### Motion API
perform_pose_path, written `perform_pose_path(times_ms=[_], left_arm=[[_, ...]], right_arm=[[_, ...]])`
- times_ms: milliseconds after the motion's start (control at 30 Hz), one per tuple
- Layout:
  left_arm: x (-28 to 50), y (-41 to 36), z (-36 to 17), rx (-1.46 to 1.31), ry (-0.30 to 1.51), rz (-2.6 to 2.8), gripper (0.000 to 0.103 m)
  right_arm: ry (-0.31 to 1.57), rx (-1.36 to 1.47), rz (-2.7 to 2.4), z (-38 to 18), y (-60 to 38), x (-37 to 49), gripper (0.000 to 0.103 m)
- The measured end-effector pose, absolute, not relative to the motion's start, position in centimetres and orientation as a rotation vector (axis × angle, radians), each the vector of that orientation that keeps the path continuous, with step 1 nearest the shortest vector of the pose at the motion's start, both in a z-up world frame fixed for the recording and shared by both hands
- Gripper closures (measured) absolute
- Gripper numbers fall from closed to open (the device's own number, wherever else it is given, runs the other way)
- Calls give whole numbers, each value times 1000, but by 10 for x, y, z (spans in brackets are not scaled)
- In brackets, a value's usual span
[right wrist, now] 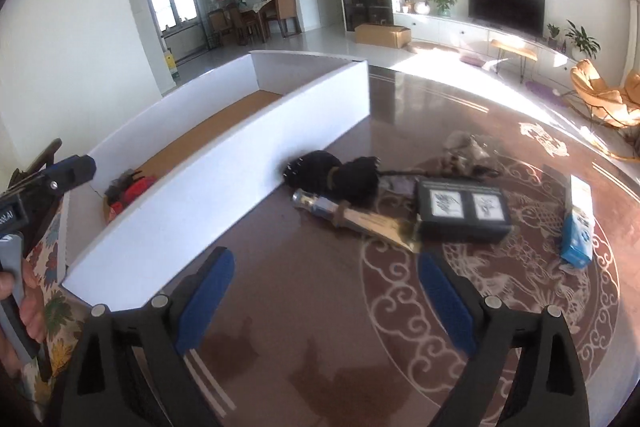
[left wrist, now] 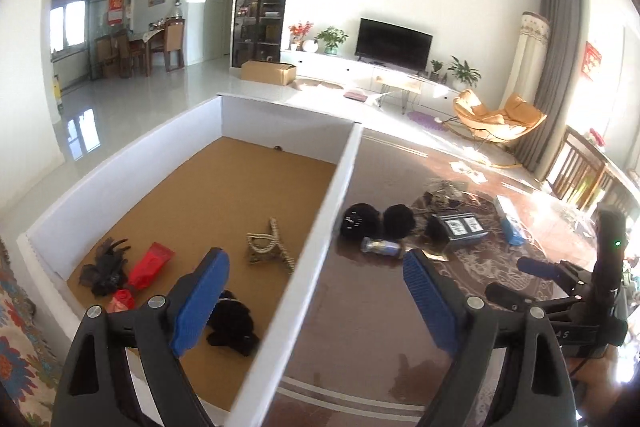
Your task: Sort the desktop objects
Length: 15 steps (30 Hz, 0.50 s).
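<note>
- Left wrist view: the left gripper (left wrist: 316, 301) is hanging with its jaws wide apart and nothing between them, straddling the white box wall (left wrist: 320, 227); lowering from here is risking a finger catching that thin wall and shoving the box (left wrist: 120, 167)
- Left wrist view: sorted pieces, among them a hair claw (left wrist: 269, 245), a red packet (left wrist: 150, 265) and a black cloth piece (left wrist: 232, 325), are lying on the cork floor inside; a careless sweep is likely to scatter them
- Right wrist view: the right gripper (right wrist: 326, 301) is also standing apart and empty over the glossy table (right wrist: 500, 307); the unsorted cluster is waiting ahead, with a black fluffy item (right wrist: 316, 171) just beside the box wall, a small bottle (right wrist: 320, 205), a dark framed box (right wrist: 464, 213) and a blue-white carton (right wrist: 578, 227) set apart
- Right wrist view: these things are touching or overlapping, so a grasp is risking dragging a neighbour, and the bottle, lying on its side, is liable to roll
</note>
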<state>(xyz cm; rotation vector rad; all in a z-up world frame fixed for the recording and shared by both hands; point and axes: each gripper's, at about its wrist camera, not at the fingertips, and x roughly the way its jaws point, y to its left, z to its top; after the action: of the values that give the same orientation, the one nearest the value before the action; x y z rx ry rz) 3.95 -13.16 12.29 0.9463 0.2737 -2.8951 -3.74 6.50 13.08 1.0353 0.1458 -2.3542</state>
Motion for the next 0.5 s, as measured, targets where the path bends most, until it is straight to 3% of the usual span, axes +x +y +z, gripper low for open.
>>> perform_pose_path(times_ms=[133, 333, 500], left_arm=[[27, -48, 121, 1073, 251, -3112, 2], [11, 56, 79, 1321, 20, -3220, 2], [10, 78, 18, 1533, -185, -3062, 2]], right_arm=[[106, 1234, -2512, 103, 164, -23, 9], [85, 1382, -2658, 70, 255, -5, 9], [104, 1426, -2662, 54, 265, 4, 9]])
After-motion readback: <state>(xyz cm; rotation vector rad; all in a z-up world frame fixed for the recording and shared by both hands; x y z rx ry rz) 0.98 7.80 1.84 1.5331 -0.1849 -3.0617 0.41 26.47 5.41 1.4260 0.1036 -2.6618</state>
